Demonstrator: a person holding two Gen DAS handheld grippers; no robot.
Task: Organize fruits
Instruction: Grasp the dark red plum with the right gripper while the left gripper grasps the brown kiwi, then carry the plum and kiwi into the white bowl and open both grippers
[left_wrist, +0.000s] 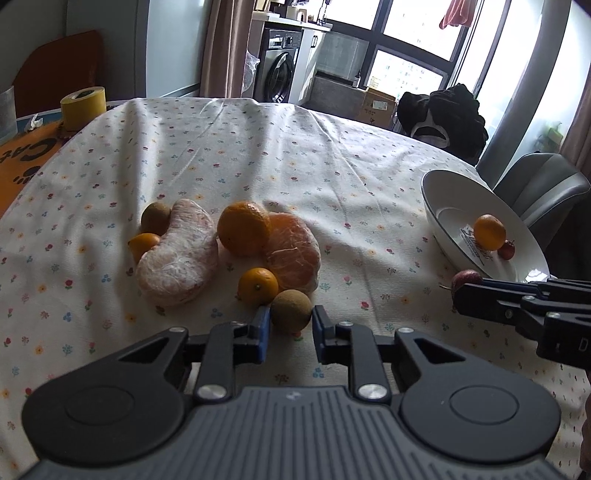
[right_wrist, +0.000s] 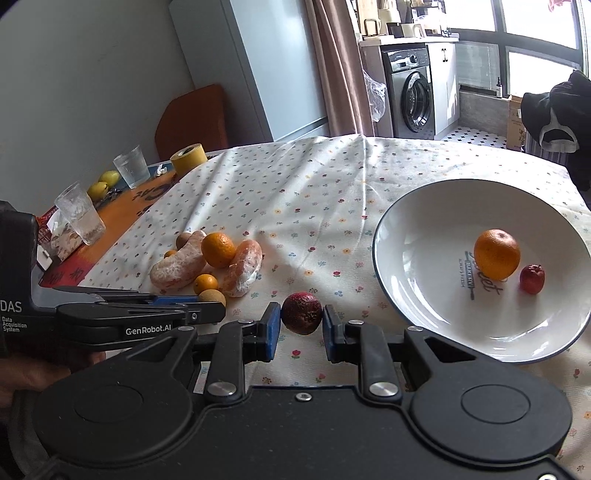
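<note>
Floral-printed cotton tablecloth covers the table, creased in long folds. On it the left gripper stands with its blue-padded fingers spread around a round, matte brown fruit, a gap showing at the right pad. The right gripper likewise brackets a dark red, rough-skinned fruit without clamping. Two film-wrapped peeled citrus pieces lie in the pile with three oranges. One glossy white bowl holds one orange and one small red fruit.
</note>
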